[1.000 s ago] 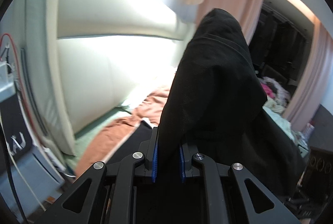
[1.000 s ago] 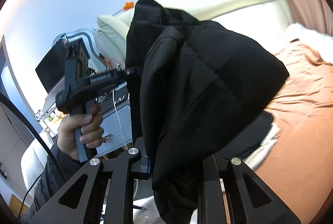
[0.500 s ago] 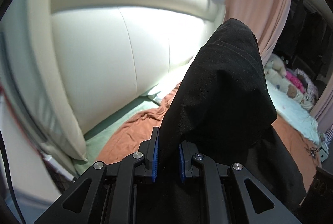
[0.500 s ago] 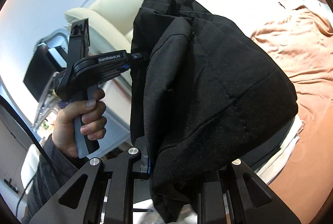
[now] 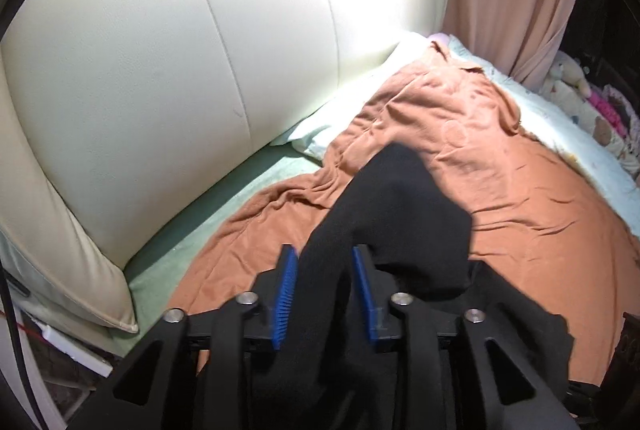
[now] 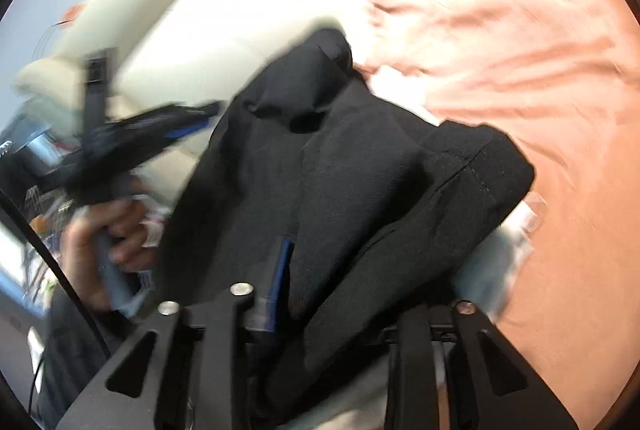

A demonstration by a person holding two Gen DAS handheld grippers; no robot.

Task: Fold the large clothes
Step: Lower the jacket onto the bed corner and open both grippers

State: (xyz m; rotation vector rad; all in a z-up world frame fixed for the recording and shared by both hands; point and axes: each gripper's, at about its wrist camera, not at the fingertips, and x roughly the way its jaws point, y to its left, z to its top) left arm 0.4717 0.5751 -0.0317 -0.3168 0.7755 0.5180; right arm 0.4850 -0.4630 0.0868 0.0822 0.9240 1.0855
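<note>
Black garment (image 5: 396, 214), bunched and draped, partly lying on orange blanket (image 5: 500, 166)

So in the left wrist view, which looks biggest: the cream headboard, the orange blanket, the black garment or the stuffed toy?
1. Cream headboard
2. Orange blanket
3. Black garment, though it sits nearest the camera, so unsure
4. Stuffed toy, smallest and farthest

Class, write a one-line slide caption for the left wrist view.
Left gripper jaws opening around black garment above an orange blanket beside a cream headboard.
</note>
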